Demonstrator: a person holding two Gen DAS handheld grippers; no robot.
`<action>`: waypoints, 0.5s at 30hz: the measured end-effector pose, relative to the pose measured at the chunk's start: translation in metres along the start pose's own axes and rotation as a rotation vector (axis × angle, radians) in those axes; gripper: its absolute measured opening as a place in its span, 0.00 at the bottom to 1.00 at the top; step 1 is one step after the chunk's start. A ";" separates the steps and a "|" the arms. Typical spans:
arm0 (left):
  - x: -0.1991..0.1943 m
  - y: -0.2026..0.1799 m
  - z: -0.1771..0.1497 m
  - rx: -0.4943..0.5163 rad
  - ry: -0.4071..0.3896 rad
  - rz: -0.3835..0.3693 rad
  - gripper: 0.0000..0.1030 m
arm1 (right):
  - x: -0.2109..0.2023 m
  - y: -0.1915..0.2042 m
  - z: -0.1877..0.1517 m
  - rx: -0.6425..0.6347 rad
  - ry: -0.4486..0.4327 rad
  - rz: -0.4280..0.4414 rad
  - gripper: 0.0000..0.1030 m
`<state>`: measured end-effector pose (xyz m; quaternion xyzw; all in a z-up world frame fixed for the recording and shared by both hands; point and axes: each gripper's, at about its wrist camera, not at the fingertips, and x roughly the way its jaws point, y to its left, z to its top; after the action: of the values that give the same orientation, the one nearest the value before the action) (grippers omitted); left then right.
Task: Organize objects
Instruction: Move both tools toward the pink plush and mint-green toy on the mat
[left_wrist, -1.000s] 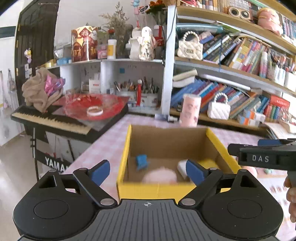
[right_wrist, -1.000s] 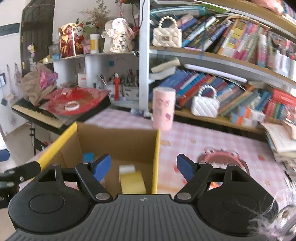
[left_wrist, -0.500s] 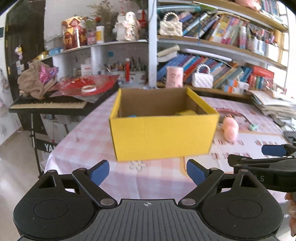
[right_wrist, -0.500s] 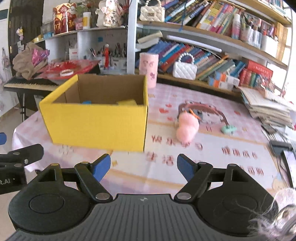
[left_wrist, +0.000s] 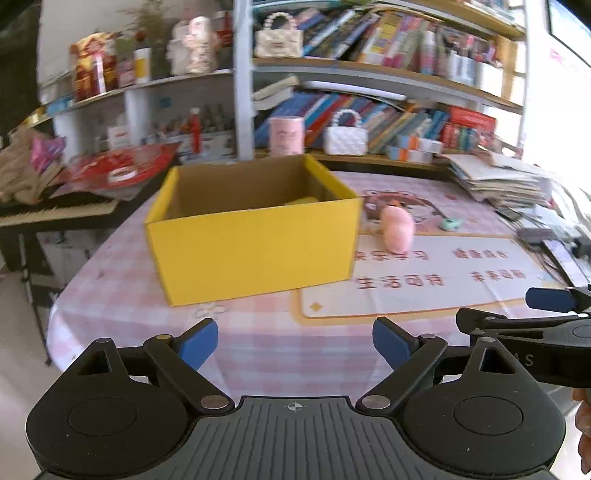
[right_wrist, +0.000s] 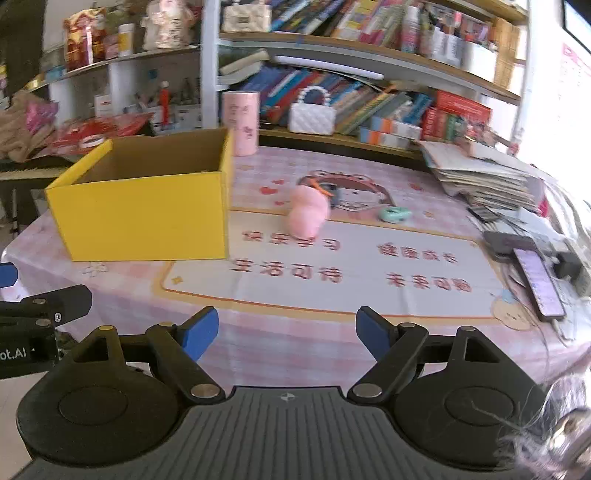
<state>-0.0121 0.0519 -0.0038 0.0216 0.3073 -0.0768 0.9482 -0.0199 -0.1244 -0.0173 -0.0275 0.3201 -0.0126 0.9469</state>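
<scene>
Yellow cardboard box (left_wrist: 255, 236) stands open-topped on the pink checked tablecloth (left_wrist: 129, 280), toward the left side of the table in both views. From the left wrist view a sliver of something yellow (left_wrist: 301, 200) shows inside against the far right wall; the right wrist view sees only bare brown inner walls, so the contents are hidden there.

Just right of the box, apart from it, a pink fluffy toy (right_wrist: 308, 214) lies on the printed mat (right_wrist: 332, 273), and a small mint-green item (right_wrist: 395, 213) sits a little farther right. What that green item is cannot be told from either view.

The left gripper (left_wrist: 295, 343) hangs over the near table edge, its 2 blue-tipped fingers spread wide with nothing between them. The right gripper (right_wrist: 286, 332) is likewise spread wide and empty, held above the near edge of the mat. Each camera catches the other tool at its margin: the right one appears at the right border of the left view, the left one at the left border of the right view.

Only the right wrist view shows a phone (right_wrist: 539, 282) lying at the table's right side. A pink cylinder (right_wrist: 241, 123) and a white quilted handbag (right_wrist: 312, 116) stand behind the box, before the bookshelf (right_wrist: 369, 74), and a stack of papers (right_wrist: 487, 179) rests at the far right.
</scene>
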 end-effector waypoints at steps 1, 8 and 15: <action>0.001 -0.004 0.000 0.010 0.002 -0.012 0.90 | -0.001 -0.004 -0.001 0.009 0.000 -0.010 0.79; 0.012 -0.027 0.005 0.052 0.014 -0.068 0.90 | -0.003 -0.027 -0.006 0.057 0.014 -0.069 0.79; 0.028 -0.046 0.011 0.057 0.034 -0.100 0.90 | 0.006 -0.049 -0.005 0.073 0.035 -0.099 0.80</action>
<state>0.0095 0.0014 -0.0113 0.0343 0.3216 -0.1324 0.9369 -0.0188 -0.1738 -0.0220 -0.0083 0.3344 -0.0715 0.9397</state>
